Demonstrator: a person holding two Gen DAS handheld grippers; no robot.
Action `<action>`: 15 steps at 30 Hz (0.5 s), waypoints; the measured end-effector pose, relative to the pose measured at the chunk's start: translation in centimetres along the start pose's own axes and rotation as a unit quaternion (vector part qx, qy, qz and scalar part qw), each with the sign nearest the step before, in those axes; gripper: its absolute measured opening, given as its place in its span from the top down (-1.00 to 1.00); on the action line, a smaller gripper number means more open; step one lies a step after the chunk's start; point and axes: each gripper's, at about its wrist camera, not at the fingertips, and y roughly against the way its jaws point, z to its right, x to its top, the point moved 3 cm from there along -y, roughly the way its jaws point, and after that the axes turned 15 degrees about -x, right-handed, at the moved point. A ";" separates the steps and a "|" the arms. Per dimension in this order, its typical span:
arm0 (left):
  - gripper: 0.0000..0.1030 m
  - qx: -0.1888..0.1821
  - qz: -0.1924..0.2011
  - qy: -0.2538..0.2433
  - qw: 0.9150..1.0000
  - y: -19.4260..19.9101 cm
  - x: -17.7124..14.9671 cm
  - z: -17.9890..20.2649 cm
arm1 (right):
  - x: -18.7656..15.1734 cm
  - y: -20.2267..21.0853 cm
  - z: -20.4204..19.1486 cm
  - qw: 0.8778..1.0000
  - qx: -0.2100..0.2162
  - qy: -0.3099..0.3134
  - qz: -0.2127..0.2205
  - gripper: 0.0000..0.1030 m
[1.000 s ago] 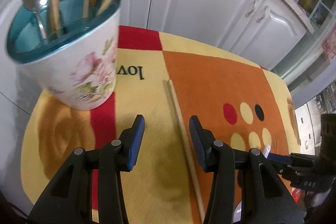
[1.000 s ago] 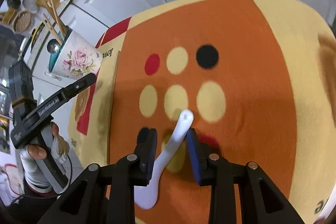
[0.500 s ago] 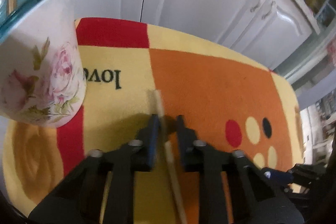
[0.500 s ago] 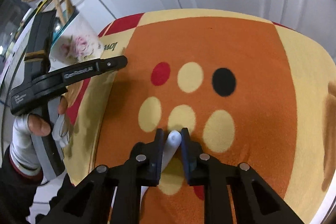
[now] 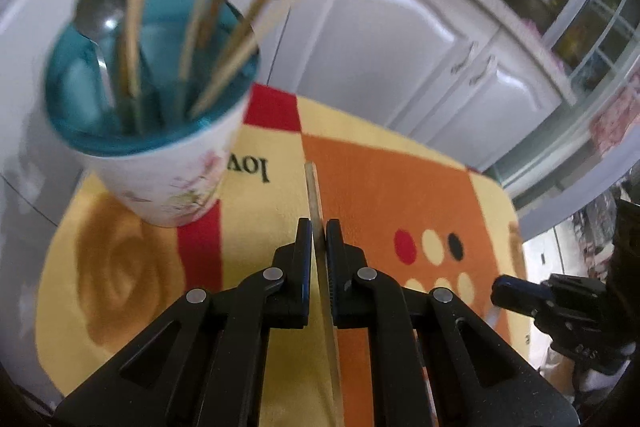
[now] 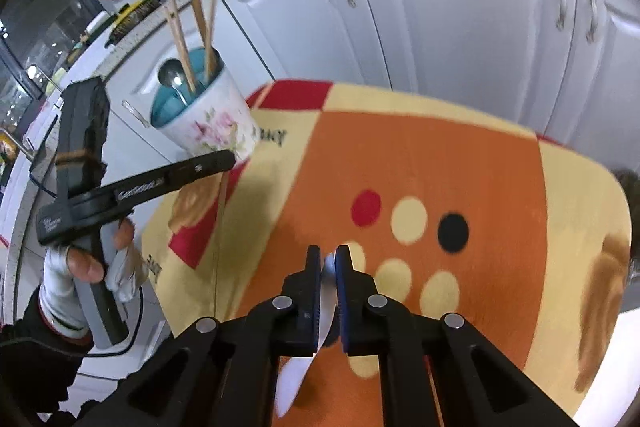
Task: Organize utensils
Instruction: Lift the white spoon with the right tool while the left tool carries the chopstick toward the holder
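My left gripper has a single wooden chopstick between its pads, and its jaws are closing on it. The stick is held off the mat, right of the floral cup, which holds several chopsticks and a metal spoon. My right gripper pinches the handle of a white plastic spoon, its jaws closing; the bowl end hangs below the fingers. The right wrist view shows the left gripper beside the cup, with the chopstick hanging under it.
An orange, yellow and red patterned mat covers the small table. White cabinet doors stand close behind it. A gloved hand holds the left gripper's handle past the table's left edge. Kitchenware crowds the counter at the far left.
Both grippers closed, the left on the chopstick and the right on the white spoon. Both rose, lifting the utensils off the mat, and the left swung back towards the cup.
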 end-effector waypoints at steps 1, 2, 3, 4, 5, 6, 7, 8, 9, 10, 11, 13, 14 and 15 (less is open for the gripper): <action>0.89 -0.002 0.007 -0.001 1.000 0.7 0.1 0.2 | 0.2 0.3 -0.2 1.000 0.003 0.000 0.004 0.87; 0.90 -0.004 0.014 -0.003 1.000 1.4 0.1 0.4 | 0.3 0.5 -0.4 1.000 0.005 0.001 0.008 0.87; 0.90 -0.006 0.022 -0.006 1.000 2.3 0.2 0.7 | 0.5 0.9 -0.6 1.000 0.007 0.003 0.013 0.87; 0.90 -0.009 0.028 -0.008 1.000 3.0 0.2 0.8 | 0.9 0.8 -1.1 1.000 0.008 0.004 0.016 0.87; 0.90 -0.011 0.033 -0.009 0.999 3.5 0.3 0.9 | 1.1 1.2 -1.3 1.000 0.010 0.005 0.019 0.87; 0.90 -0.013 0.039 -0.010 0.999 4.3 0.4 1.0 | 1.2 1.5 -1.5 1.000 0.013 0.005 0.023 0.87; 0.90 -0.016 0.044 -0.009 0.999 4.9 0.3 1.0 | 1.3 1.7 -1.7 0.999 0.017 0.005 0.026 0.87; 0.90 -0.020 0.050 -0.008 0.999 5.6 0.3 1.1 | 1.5 2.0 -1.8 0.999 0.022 0.004 0.029 0.87; 0.90 -0.023 0.054 -0.007 0.998 6.1 0.3 1.1 | 1.6 2.3 -2.0 0.999 0.025 0.002 0.032 0.87; 0.90 -0.026 0.058 -0.006 0.998 6.6 0.2 1.2 | 1.7 2.6 -2.2 0.999 0.030 0.002 0.035 0.87; 0.90 -0.026 0.061 -0.005 0.998 7.1 0.1 1.2 | 1.8 2.8 -2.2 0.999 0.034 0.002 0.039 0.87; 0.90 -0.025 0.068 -0.007 0.997 8.2 0.0 1.2 | 2.1 3.2 -2.6 0.998 0.040 0.003 0.043 0.87; 0.90 -0.024 0.072 -0.009 0.997 8.5 0.0 1.3 | 2.2 3.4 -2.6 0.998 0.042 0.004 0.045 0.87; 0.90 -0.023 0.077 -0.010 0.997 9.1 0.0 1.3 | 2.5 3.7 -2.8 0.998 0.042 0.007 0.049 0.87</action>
